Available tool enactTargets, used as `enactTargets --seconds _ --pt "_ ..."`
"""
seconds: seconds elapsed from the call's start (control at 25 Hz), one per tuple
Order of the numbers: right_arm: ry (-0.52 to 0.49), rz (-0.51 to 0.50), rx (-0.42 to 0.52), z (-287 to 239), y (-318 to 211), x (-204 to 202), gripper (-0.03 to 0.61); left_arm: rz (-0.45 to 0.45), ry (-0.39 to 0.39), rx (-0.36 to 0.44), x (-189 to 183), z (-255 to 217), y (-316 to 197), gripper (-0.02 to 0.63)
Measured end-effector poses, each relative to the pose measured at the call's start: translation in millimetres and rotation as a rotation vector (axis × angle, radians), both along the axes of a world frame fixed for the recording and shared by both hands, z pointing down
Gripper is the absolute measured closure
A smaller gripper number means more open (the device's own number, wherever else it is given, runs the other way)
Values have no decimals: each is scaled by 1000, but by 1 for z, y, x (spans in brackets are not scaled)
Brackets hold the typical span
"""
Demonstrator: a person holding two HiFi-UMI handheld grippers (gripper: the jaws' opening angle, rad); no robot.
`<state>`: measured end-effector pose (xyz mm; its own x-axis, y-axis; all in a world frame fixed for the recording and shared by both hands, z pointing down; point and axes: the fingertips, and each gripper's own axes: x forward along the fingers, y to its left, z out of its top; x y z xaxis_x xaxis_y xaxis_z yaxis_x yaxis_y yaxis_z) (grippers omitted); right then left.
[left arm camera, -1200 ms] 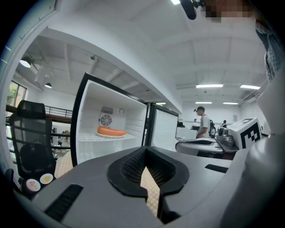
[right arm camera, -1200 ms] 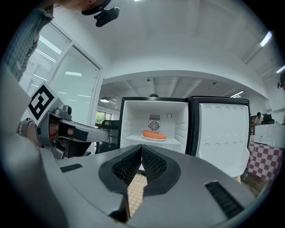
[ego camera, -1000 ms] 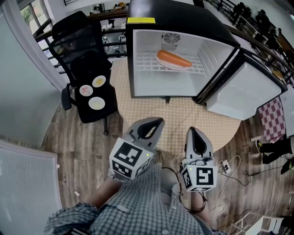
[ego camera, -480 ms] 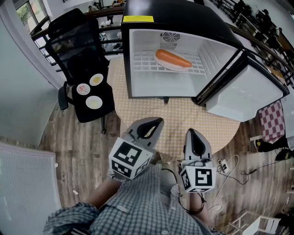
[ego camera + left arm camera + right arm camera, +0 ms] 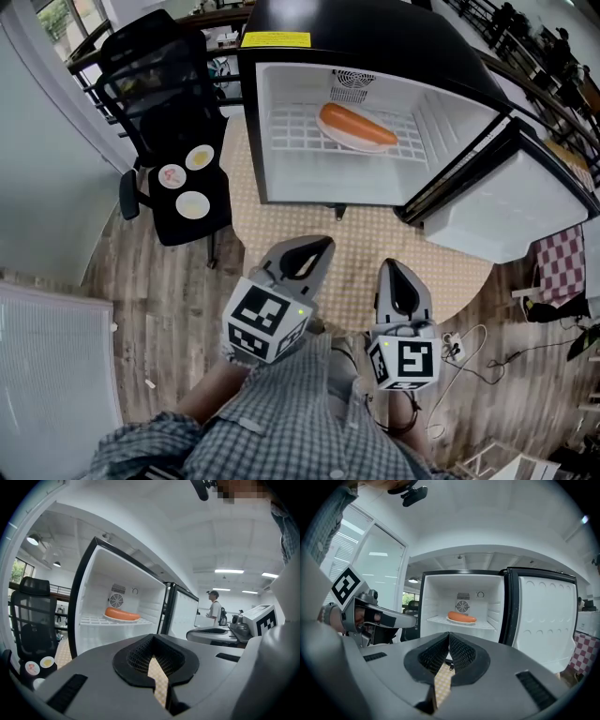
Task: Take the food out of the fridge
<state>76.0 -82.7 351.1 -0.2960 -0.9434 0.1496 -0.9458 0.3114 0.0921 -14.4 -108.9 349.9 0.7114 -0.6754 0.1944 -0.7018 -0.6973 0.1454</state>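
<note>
A small black fridge (image 5: pixel 375 37) stands with its door (image 5: pixel 497 202) swung open to the right. On its white wire shelf lies an orange sausage (image 5: pixel 356 124) (image 5: pixel 122 614) (image 5: pixel 461 617) on a white plate (image 5: pixel 349 139). Both grippers hover side by side over the round table, well short of the fridge. My left gripper (image 5: pixel 322 246) (image 5: pixel 153 657) is shut and holds nothing. My right gripper (image 5: pixel 392 268) (image 5: pixel 448 649) is shut too, also empty. Both point at the fridge opening.
The fridge sits on a round table with a tan patterned cloth (image 5: pixel 366 244). A black office chair (image 5: pixel 169 103) at left carries three small plates (image 5: pixel 192 203). A red checked cloth (image 5: pixel 561 253) lies at right. Cables (image 5: pixel 469 347) trail on the wooden floor.
Both grippers have edged forward toward the fridge, which now looks a little larger and nearer in the head view. Both stay shut.
</note>
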Motion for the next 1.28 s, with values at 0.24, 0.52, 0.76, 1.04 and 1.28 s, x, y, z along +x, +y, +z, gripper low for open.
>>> enactTargets --seconds 0.24,0.52,0.76,1.04,1.28 --pt "20 -54 -5 -1 -31 14 569 -57 4 -7 11 -3 -22 609" --pt "60 -118 2 -4 -74 25 569 -146 6 -3 15 -9 -48 609" --pt "218 -136 39 -4 -112 28 569 -200 26 -20 15 -9 -64 609" --pt "585 -203 141 -7 -155 13 569 -250 64 -56 10 -4 -78 609" --pt "798 -240 203 1 -182 1 568 -270 85 -77 7 0 -90 609"
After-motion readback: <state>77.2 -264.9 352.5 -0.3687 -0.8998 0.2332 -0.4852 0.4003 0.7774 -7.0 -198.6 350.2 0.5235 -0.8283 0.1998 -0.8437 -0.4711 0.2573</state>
